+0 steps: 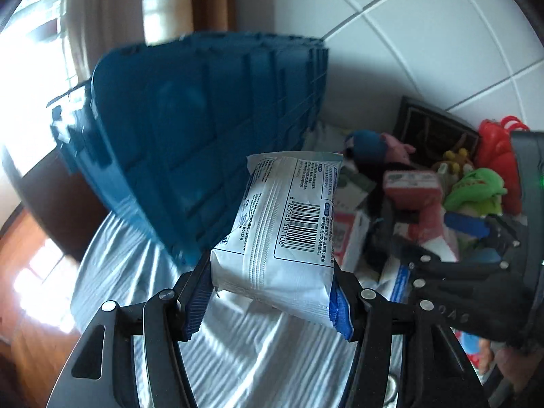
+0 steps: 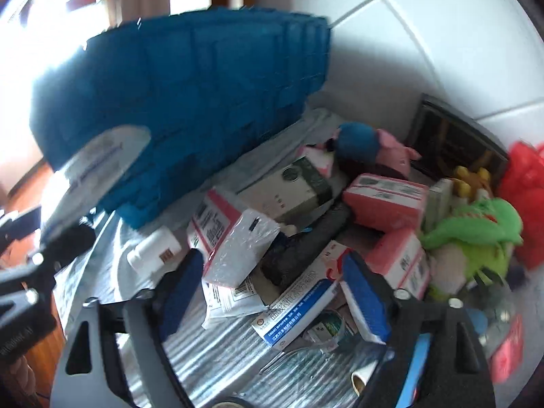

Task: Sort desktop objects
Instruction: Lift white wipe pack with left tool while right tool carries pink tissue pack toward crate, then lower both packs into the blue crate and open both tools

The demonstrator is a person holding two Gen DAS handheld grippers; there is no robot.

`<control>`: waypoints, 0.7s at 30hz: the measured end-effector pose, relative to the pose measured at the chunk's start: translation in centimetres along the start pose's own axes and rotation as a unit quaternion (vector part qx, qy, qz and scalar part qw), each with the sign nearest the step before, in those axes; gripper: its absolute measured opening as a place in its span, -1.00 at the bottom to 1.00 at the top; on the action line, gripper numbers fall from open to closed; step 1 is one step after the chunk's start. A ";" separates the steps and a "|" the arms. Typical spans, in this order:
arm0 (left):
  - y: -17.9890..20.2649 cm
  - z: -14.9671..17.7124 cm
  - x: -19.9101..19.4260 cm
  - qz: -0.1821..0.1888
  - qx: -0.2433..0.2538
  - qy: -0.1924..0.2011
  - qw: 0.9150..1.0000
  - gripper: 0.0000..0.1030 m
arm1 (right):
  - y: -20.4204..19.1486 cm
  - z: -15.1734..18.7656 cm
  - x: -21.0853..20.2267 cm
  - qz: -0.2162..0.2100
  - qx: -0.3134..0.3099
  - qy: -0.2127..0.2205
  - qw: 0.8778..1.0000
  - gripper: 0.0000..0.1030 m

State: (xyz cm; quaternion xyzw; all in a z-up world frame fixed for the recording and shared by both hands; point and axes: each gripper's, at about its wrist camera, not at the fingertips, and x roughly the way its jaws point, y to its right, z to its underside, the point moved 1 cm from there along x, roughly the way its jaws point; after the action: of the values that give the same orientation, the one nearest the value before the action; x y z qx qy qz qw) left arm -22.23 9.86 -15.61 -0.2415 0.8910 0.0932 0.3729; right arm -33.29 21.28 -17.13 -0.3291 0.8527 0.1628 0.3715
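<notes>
- Left hand-held gripper (image 1: 273, 292): jaws clamped on a white wipes packet (image 1: 284, 224), barcode side up, pads pressing its lower end; the packet sticks out ahead of the fingers, clear of the counter (image 1: 238, 357).
- Right hand-held gripper (image 2: 275, 292): jaws spread wide, nothing between the pads. Just ahead, between the fingers, lie a blue-and-white medicine box (image 2: 299, 306) and a clear-wrapped packet (image 2: 238, 251).
- Blue crate (image 1: 204, 136) stands ahead-left of both grippers, tilted, ribbed side facing; its opening is not visible.
- Step, as I judge it: mid-sort, one item carried on the left, the right poised over the pile for its next pick.
- Next move likely calls for lowering the right jaws around one box without snagging neighbours, and getting the packet to the crate's opening.
- Hard to read: right view motion-blurred; toys (image 2: 476, 231) and red item at the far-right edge are indistinct; box print illegible; pile's lower layers hidden.
</notes>
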 end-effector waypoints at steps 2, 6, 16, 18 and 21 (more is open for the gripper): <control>-0.5 1.5 1.2 -0.036 -0.029 -0.022 0.999 0.15 | -0.5 -0.2 1.3 -0.021 -0.049 -0.006 0.999 1.00; -1.7 3.7 3.6 -0.092 -0.068 -0.053 0.992 0.15 | -1.6 -0.3 3.9 -0.059 -0.130 -0.009 0.990 1.00; 0.1 5.2 10.3 -0.137 -0.149 -0.112 0.973 0.10 | -3.4 0.8 7.6 -0.093 -0.285 0.002 0.954 1.00; 0.1 5.2 10.9 -0.143 -0.153 -0.119 0.971 0.08 | -3.7 0.8 8.5 -0.105 -0.303 0.001 0.947 1.00; -0.1 5.3 11.6 -0.153 -0.155 -0.129 0.967 0.04 | -4.1 1.0 10.5 -0.113 -0.320 -0.014 0.941 1.00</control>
State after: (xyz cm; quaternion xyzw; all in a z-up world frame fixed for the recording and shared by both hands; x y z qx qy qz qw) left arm -25.91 7.39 -27.61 -0.4155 0.7623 0.2029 0.4528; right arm -35.24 14.21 -25.71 -0.5227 0.7074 0.3884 0.2750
